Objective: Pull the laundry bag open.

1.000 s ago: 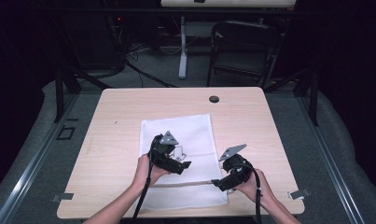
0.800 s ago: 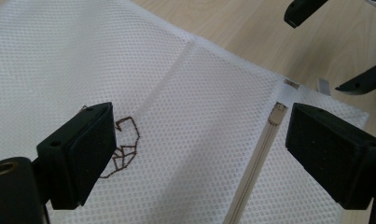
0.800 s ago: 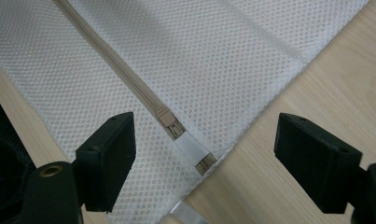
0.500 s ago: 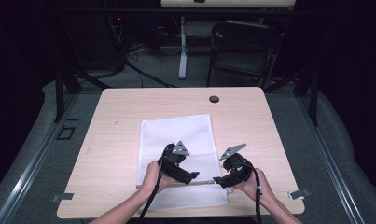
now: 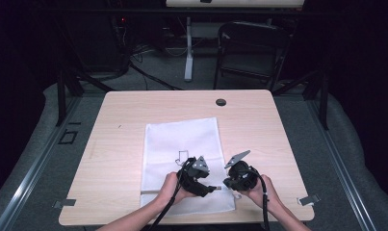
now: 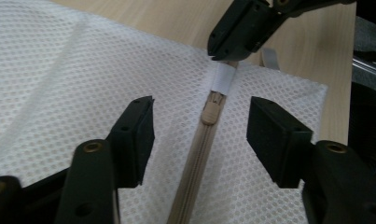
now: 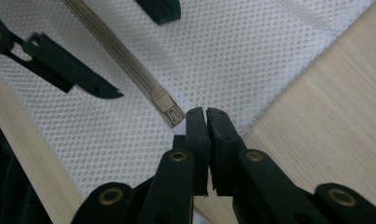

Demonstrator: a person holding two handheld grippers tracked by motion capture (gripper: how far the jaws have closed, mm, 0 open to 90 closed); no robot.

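A white mesh laundry bag [image 5: 182, 159] lay flat on the wooden table [image 5: 119, 120], reaching from the centre toward the near edge, at six o'clock. Over the bag's near end, the left gripper [image 5: 212, 188] hovered, pointing toward three o'clock. Its jaws had just been closing and stood apart on either side of the beige zipper [image 6: 195, 172], the pads not touching it. The zipper slider [image 6: 212, 108] sat between them, slightly ahead, close to the white end tab [image 6: 223, 77]. At the bag's four o'clock corner, the right gripper [image 5: 226, 183] faced the left one. Its jaws had just closed together, pinched on the end tab at the zipper's closed end.
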